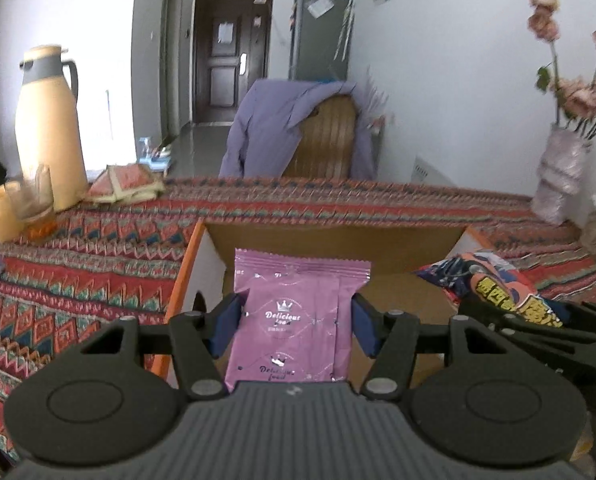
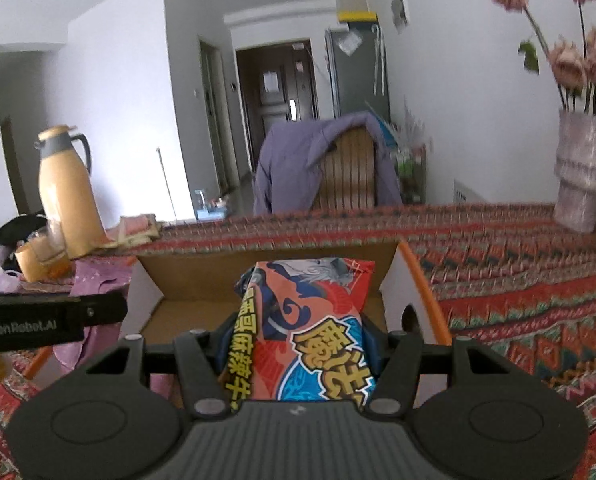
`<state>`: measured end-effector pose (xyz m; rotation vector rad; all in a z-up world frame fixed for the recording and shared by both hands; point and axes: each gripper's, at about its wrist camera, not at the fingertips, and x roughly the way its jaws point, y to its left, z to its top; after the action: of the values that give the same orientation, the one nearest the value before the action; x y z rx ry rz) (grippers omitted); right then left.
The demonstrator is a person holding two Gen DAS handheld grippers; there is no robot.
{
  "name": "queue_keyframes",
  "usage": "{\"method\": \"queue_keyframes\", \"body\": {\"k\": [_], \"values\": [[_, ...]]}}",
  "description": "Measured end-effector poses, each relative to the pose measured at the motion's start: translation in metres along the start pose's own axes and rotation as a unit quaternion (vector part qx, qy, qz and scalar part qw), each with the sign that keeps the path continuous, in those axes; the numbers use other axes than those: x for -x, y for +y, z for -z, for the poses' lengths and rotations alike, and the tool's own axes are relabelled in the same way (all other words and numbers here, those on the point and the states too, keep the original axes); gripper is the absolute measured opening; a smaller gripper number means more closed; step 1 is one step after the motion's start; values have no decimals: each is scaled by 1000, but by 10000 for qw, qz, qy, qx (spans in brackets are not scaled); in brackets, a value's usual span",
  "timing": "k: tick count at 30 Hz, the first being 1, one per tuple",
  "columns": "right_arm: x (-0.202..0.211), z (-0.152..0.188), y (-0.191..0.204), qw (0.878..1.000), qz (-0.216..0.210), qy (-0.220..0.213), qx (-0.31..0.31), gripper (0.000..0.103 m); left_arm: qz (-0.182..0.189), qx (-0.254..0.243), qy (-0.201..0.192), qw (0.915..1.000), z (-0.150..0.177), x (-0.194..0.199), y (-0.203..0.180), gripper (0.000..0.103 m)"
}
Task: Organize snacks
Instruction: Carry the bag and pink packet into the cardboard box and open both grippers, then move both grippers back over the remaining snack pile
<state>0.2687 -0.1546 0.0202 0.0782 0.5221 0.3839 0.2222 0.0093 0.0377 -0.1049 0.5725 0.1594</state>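
Observation:
My left gripper point(image 1: 296, 322) is shut on a pink "Delicious food" snack packet point(image 1: 298, 316), held upright over the open cardboard box point(image 1: 338, 248) with orange edges. My right gripper point(image 2: 294, 344) is shut on a red and blue snack bag with large yellow characters point(image 2: 318, 328), also above the same cardboard box point(image 2: 258, 276). In the left wrist view the red and blue bag point(image 1: 494, 284) and the right gripper's black frame show at the right. In the right wrist view the left gripper's black body point(image 2: 38, 320) shows at the left, with the pink packet point(image 2: 94, 280) behind it.
The box sits on a table with a red patterned cloth point(image 1: 78, 280). A tan thermos point(image 1: 50, 128), cups point(image 1: 26, 208) and folded packets point(image 1: 126, 182) stand at the back left. A vase of pink flowers point(image 2: 582, 172) stands at the back right. A chair with a purple jacket point(image 1: 294, 128) is behind the table.

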Motion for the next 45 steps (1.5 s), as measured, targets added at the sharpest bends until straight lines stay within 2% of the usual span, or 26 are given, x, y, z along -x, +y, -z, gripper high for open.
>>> {"method": "queue_keyframes", "body": {"k": [6,7,8,9,11,14,18,20,27,37,45], "values": [[-14,11,1,9997,-8,262,32,61,-68,42,270,9996,13,-16,7,61],[-15,11,1,9996,-5,276,39,63,-55,80,287,9995,14,-17,9,60],[-15,11,1,9996,0,290,50,69,-12,102,275,9996,15,-17,11,62],[-15,11,1,9995,-4,301,53,73,17,118,253,9996,15,-16,13,70],[-14,11,0,9995,-28,308,24,93,30,170,115,9998,15,-10,16,86],[-9,12,-3,9996,-108,269,-30,103,96,275,-155,9995,13,4,18,103],[0,12,-4,9997,-132,195,-34,103,318,462,-385,9977,12,19,25,103],[7,11,-4,9998,-151,127,-30,103,312,469,-459,9974,13,26,26,103],[46,3,-3,9993,-194,-295,82,103,561,590,-709,9942,17,62,33,103],[109,18,-7,9969,-187,-736,203,103,785,581,-1065,9895,45,119,47,103],[148,50,-15,9966,-241,-732,284,103,963,609,-840,9899,88,137,60,103]]}}
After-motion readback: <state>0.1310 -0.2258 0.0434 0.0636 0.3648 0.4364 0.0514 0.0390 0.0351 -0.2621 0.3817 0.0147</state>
